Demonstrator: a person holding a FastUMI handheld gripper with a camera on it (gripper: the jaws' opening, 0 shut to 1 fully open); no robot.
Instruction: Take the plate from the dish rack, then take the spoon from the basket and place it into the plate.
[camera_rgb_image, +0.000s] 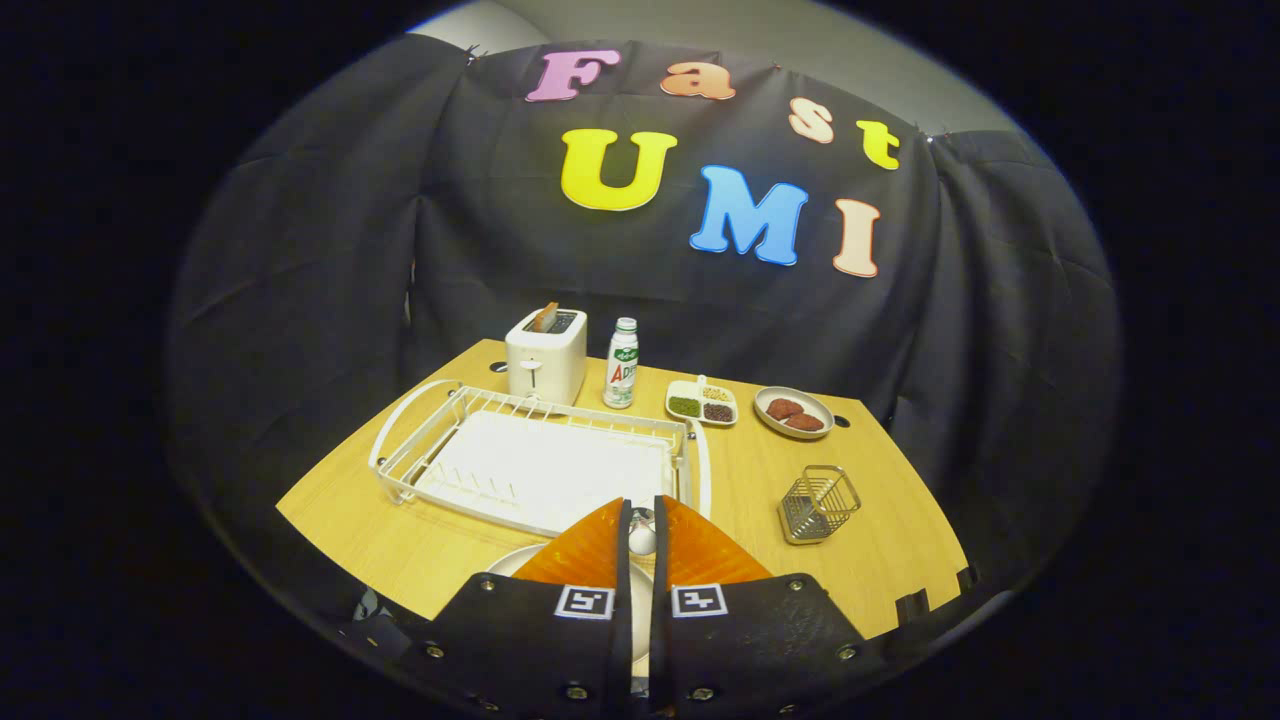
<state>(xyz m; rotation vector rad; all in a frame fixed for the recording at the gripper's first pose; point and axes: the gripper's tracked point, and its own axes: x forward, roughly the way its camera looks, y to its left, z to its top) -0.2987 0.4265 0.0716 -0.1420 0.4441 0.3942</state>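
Spoon (642, 538): its pale bowl shows in the narrow gap between my two fingers, near their tips; both fingers press on it, so my gripper (642, 512) is closed on the spoon. Plate (520, 560): a white rim shows on the wooden table (400, 545) just under and left of my fingers, in front of the dish rack (540, 455); most of it is hidden by the gripper body. Dish rack: white wire frame on a white tray, just beyond the fingertips. Basket (818, 503): small metal wire holder, standing tilted on the table to the right of the fingers, apart from the rack. Beyond the rack: a toaster (545, 355), a bottle (621, 363), a divided dish (702, 402) and a small oval dish (794, 412) in a row.
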